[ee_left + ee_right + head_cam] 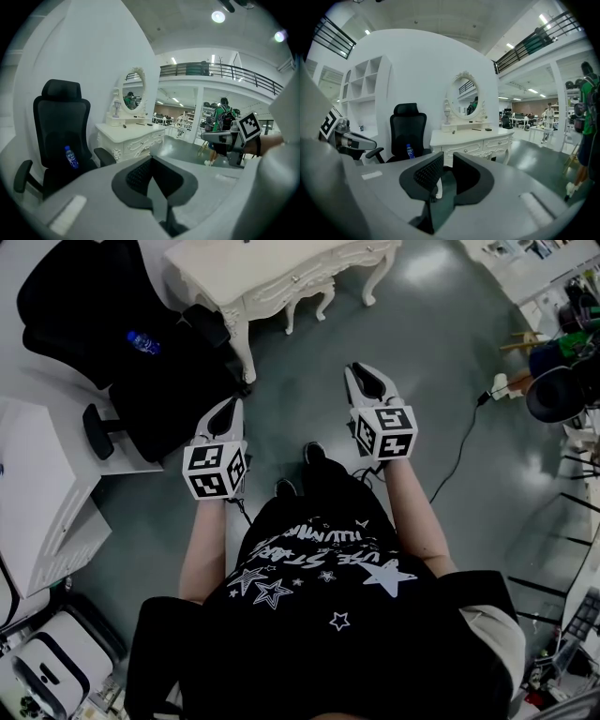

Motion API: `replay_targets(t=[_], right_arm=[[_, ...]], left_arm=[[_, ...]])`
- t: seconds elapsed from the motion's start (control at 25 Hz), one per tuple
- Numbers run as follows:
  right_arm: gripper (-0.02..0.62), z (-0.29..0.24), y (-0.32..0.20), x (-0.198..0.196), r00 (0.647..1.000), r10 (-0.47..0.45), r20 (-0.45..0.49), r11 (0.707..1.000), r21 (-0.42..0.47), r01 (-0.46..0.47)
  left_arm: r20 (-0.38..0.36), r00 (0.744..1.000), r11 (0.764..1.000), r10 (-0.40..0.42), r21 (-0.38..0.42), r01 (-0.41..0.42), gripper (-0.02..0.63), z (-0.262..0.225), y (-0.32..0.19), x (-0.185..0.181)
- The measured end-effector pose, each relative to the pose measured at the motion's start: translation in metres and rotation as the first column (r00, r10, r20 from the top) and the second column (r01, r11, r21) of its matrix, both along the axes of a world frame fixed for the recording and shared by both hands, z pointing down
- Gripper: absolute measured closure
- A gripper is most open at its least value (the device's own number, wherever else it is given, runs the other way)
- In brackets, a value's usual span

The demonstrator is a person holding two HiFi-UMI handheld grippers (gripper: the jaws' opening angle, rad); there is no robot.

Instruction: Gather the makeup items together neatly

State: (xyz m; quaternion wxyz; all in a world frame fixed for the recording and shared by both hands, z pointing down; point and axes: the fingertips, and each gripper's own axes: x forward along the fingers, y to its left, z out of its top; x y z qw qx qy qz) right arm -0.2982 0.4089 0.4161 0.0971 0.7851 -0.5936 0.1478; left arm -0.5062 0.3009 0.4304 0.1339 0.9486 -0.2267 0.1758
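Close to the person, over the grey glossy floor point(431, 362), the L hand-held gripper point(152, 158) is clenched, jaw tips touching, nothing betw. them. The R hand-held gripper point(448, 154) is released by a slit only, also empty. Further off, a black office chair point(159, 399) carries a blue water bottle point(142, 341) on its seat. Beyond stands a white carved bench point(281, 268) w/ an oval mirror point(462, 97). A few small dark makeup items point(476, 130) lie on its top near the mirror base, too small to tell which.

Head view steeply down from above; both gripper views near-level, toward the same far-off dressing table point(126, 131).
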Motion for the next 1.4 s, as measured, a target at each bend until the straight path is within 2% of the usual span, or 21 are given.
replay_targets(t=[0.16,0.4,0.52,0.72,1.0,1.24,1.4], right_arm=[[0.351,0.005,-0.010,0.010,0.999,-0.029,0.031,0.999,-0.023,0.030],[0.210,0.018,-0.035,0.048,0.993,-0.047,0.110,0.999,-0.018,0.049],[0.189,0.029,-0.052,0.081,0.986,-0.067,0.152,0.997,-0.019,0.070],[0.187,0.035,-0.091,0.155,0.974,-0.119,0.193,0.992,-0.017,0.125],[0.192,0.034,-0.143,0.256,0.950,-0.211,0.230,0.976,-0.005,0.218],[0.195,0.035,-0.176,0.307,0.922,-0.295,0.252,0.953,0.003,0.304],[0.195,0.040,-0.194,0.328,0.898,-0.340,0.280,0.935,0.000,0.354]], left_arm=[[0.002,1.000,1.000,-0.018,-0.016,0.018,0.606,0.001,-0.004,0.005],[0.029,0.999,0.999,-0.042,-0.018,0.043,0.606,0.007,-0.015,0.031],[0.038,0.997,0.997,-0.073,-0.017,0.073,0.606,0.010,-0.029,0.060],[0.022,0.991,0.990,-0.132,-0.048,0.133,0.606,0.009,-0.055,0.129],[0.033,0.977,0.977,-0.212,-0.022,0.212,0.606,-0.005,-0.082,0.230],[0.029,0.955,0.955,-0.294,-0.024,0.295,0.606,-0.005,-0.099,0.286],[0.032,0.935,0.935,-0.353,-0.027,0.354,0.606,-0.003,-0.106,0.307]])
